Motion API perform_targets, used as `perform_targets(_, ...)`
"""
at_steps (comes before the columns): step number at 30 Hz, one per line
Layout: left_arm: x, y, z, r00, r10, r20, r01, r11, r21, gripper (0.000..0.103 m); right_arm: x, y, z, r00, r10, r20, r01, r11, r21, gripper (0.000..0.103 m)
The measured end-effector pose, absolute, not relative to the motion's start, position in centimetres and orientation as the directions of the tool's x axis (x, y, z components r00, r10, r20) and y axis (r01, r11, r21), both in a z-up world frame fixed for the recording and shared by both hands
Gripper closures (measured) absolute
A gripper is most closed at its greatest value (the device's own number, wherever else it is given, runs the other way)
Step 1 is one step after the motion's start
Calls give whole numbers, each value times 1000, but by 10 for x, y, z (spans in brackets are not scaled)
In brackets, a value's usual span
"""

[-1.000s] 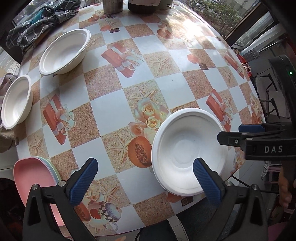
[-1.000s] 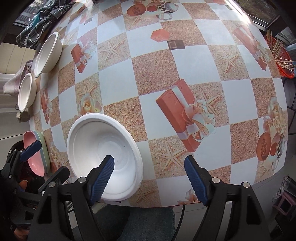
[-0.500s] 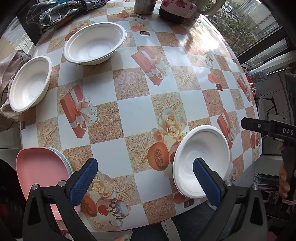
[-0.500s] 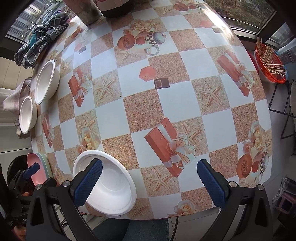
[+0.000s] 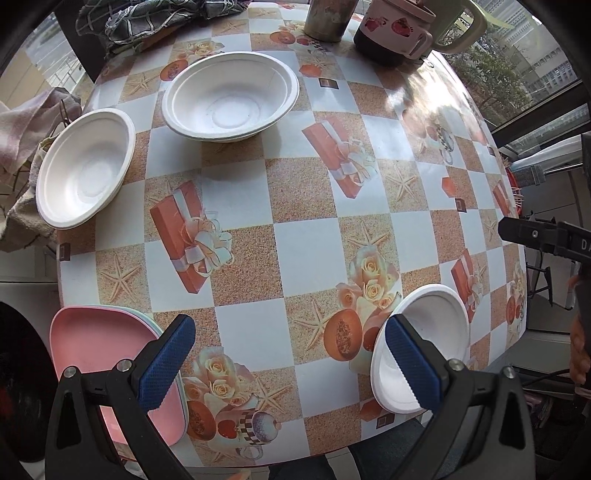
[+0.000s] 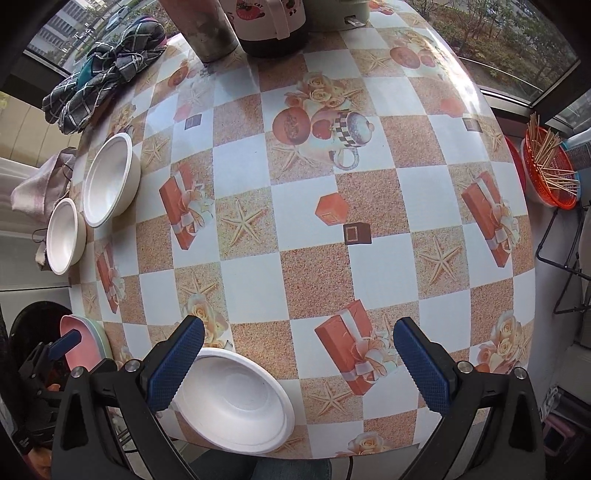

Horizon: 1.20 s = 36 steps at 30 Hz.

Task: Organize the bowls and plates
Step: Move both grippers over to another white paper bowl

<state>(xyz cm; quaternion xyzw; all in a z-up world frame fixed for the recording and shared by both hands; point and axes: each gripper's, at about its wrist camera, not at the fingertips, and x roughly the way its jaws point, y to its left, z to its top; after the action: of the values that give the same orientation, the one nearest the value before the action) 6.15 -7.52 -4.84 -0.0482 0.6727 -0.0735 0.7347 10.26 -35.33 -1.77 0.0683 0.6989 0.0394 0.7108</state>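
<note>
A white bowl (image 5: 432, 332) sits upright near the table's front edge, beside and beyond the right finger of my left gripper (image 5: 291, 363), which hangs open above the patterned cloth with nothing in it. In the right wrist view the same bowl (image 6: 236, 398) lies below the left finger of my right gripper (image 6: 297, 365). That gripper is wide open and holds nothing. Two more white bowls (image 5: 85, 168) (image 5: 229, 96) stand at the far left. A stack of pink and pale plates (image 5: 96, 339) rests at the near left edge.
A metal cup (image 5: 325, 18), a big printed mug (image 5: 395, 29) and a checked cloth (image 5: 155, 18) line the far side. An orange basket of sticks (image 6: 550, 173) stands off the table's right side. The table's rim (image 6: 369, 456) is just beneath me.
Both grippers have risen and drawn back from the near bowl, which stays on the table. The right gripper's jaws have spread wider. More of the far table is now in view.
</note>
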Motion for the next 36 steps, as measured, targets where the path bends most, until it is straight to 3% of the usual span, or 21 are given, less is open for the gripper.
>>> perform_targets(7, 84, -64, -39, 107, -161, -981, 27, 987, -159, 0, 128, -331, -13, 22, 146, -989, -32, 989, 145, 0)
perform_targets(22, 173, -25, -12, 222, 3, -975, -45, 999, -7, 2, 191, -258, -14, 15, 182, -983, -162, 971, 178, 0)
perform_targets(29, 216, -11, -28, 240, 122, -963, -67, 992, 109, 3, 213, -230, -27, 49, 154, -987, -120, 982, 147, 0)
perform_targets(36, 245, -15, -61, 208, 188, -960, 28, 980, 198, 3, 230, -207, -52, 15, 206, -979, -77, 976, 204, 0)
